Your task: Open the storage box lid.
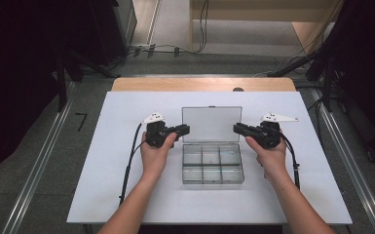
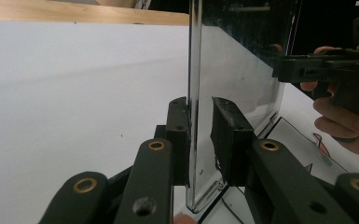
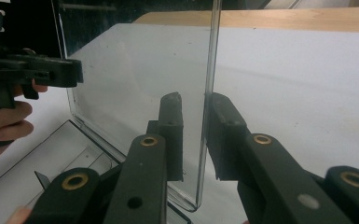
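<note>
Two grippers, one on each side edge of the lid of the clear compartment box, which sits mid-table on the white board. Lid stands roughly upright off the far edge of the tray.

Left gripper comes in from the left: in the left gripper view its jaws straddle the lid's edge, left pad against the plastic, right pad with a thin gap showing. Not pressed home, so I'd call it apart around the lid, not clamped. Right gripper mirrors it from the right: in the right gripper view the lid edge runs between the pads with daylight on both sides. Also apart, not gripping.

Step in hand, as I read it: taking hold of the open lid at both edges, likely to swing it. Tray compartments look empty.

Next move calls for: finish the squeeze on both sides evenly, then rotate both hands together about the hinge line at the far edge of the tray. Uneven pull would twist thin plastic or drag the box across the board.
</note>
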`<state>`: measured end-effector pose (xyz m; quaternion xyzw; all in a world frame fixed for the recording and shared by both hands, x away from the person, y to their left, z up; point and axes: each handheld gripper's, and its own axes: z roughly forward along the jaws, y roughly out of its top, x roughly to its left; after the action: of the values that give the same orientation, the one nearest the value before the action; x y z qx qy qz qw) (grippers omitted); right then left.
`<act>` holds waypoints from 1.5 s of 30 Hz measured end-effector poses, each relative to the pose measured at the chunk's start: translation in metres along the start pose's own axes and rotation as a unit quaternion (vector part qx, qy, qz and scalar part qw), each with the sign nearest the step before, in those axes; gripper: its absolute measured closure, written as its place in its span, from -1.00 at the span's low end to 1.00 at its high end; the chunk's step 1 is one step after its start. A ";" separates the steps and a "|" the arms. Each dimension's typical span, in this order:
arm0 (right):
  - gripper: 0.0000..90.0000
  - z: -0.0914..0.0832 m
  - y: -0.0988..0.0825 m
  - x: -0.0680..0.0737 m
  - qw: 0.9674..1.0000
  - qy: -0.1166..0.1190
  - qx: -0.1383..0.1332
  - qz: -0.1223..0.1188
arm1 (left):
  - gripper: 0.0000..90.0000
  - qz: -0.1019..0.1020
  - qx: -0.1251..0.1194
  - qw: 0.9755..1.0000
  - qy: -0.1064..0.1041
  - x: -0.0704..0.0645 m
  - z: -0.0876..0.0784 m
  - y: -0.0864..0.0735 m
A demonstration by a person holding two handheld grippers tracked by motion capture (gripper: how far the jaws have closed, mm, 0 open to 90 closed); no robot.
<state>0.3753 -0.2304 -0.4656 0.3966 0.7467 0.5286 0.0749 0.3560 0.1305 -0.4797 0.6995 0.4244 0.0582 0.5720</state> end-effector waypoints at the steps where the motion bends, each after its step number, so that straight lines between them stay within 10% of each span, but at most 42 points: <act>1: 0.66 0.000 0.000 -0.001 1.000 0.001 0.000 0.001 | 0.69 -0.001 0.000 1.000 0.001 0.001 0.000 0.000; 45: 0.43 0.020 -0.010 -0.017 0.999 -0.006 0.024 0.048 | 0.44 -0.033 0.021 0.999 0.017 0.016 0.015 -0.009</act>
<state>0.3927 -0.2286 -0.4876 0.4368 0.7387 0.5114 0.0445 0.3697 0.1293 -0.4992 0.6957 0.4585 0.0422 0.5514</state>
